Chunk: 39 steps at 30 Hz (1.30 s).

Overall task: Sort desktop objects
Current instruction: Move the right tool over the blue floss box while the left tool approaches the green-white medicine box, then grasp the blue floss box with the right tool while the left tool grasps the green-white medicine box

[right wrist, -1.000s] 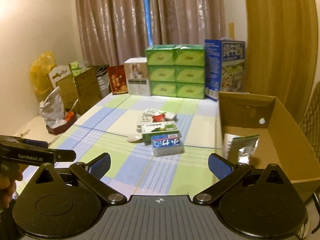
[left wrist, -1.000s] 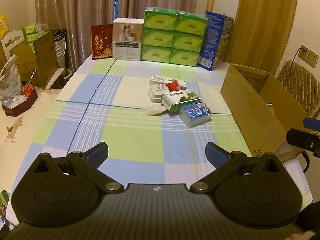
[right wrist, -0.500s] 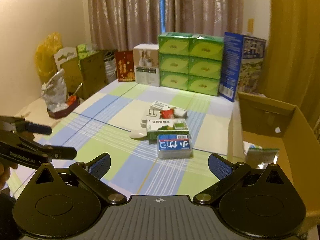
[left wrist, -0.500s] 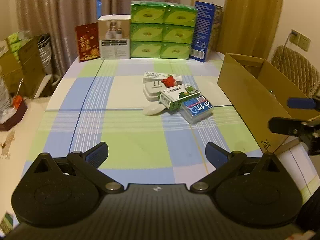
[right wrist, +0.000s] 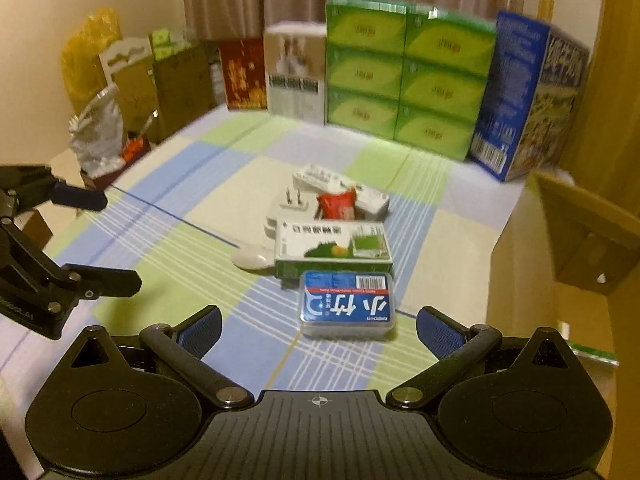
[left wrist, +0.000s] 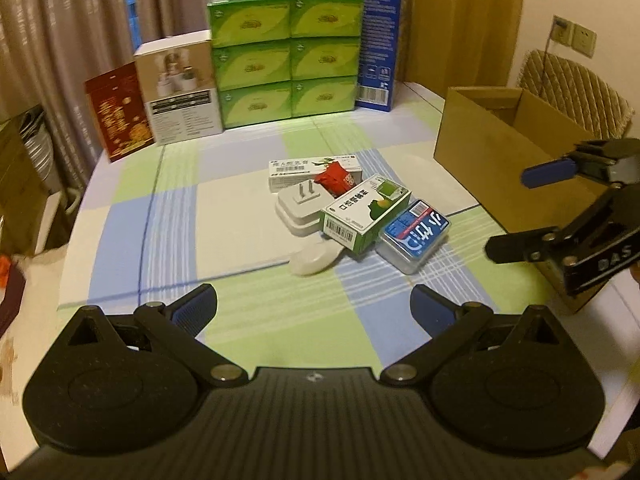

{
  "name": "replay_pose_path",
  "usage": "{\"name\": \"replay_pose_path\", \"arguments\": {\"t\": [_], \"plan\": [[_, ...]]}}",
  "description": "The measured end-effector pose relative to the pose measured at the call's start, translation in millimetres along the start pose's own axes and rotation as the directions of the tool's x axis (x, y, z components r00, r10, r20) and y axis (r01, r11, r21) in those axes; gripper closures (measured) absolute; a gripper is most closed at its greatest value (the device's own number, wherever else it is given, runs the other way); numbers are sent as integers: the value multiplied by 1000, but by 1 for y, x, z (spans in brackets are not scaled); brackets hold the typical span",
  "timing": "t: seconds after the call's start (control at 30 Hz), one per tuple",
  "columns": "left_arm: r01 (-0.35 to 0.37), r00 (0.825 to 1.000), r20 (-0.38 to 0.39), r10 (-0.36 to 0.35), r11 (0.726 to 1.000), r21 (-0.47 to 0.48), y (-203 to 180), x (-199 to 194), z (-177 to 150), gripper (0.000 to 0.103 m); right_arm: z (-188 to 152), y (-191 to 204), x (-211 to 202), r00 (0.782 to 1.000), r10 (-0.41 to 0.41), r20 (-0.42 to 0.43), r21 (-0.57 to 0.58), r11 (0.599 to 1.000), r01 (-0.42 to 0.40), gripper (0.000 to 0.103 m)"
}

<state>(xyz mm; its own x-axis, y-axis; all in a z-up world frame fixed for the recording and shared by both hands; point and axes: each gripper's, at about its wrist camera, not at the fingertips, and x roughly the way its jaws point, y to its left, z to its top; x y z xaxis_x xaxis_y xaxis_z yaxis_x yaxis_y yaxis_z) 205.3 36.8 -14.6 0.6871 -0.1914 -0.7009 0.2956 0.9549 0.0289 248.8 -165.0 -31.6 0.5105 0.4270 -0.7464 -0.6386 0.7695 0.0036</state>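
A small pile lies mid-table: a clear box with a blue label (left wrist: pixel 416 235) (right wrist: pixel 347 305), a green-and-white carton (left wrist: pixel 365 213) (right wrist: pixel 334 247), a white plug adapter (left wrist: pixel 302 205), a red packet (left wrist: pixel 335 178) (right wrist: pixel 337 205), a long white carton (left wrist: pixel 314 168) and a white oval piece (left wrist: pixel 314 259) (right wrist: pixel 253 258). My left gripper (left wrist: pixel 314 306) is open and empty, short of the pile. My right gripper (right wrist: pixel 319 326) is open and empty, its jaws either side of the blue-label box, just in front of it.
An open cardboard box (left wrist: pixel 508 152) (right wrist: pixel 568 240) stands at the table's right edge. Green tissue packs (left wrist: pixel 286 56), a blue box (left wrist: pixel 378 40), a white box (left wrist: pixel 180 88) and a red card (left wrist: pixel 120 110) line the far edge. Bags stand on the floor at the left (right wrist: pixel 100 136).
Both grippers have moved forward toward the pile. The right gripper has swung left away from the cardboard box and now faces the blue-label box up close.
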Motion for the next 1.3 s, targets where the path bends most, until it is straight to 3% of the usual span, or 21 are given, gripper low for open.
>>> {"name": "replay_pose_path", "arguments": {"t": [0.23,0.53,0.73,1.0,1.3], "plan": [[52,999,-14,-51,993,109,4,47,7,5,6,-13,44,996,-15,-83,-29,999,12,2],[126,992,-60,-115,963,240,9,96,11,11,17,-19,87,986,7,-167,-81,997,-20,5],[158,987,-83,-140,945,287,13,116,14,12,19,-28,111,975,14,-224,-87,996,-34,13],[220,975,-97,-198,911,350,10,133,26,13,17,-40,109,966,15,-258,-72,997,-35,18],[279,960,-112,-256,864,420,-5,151,44,25,15,-41,105,960,2,-279,-98,995,-31,18]]}}
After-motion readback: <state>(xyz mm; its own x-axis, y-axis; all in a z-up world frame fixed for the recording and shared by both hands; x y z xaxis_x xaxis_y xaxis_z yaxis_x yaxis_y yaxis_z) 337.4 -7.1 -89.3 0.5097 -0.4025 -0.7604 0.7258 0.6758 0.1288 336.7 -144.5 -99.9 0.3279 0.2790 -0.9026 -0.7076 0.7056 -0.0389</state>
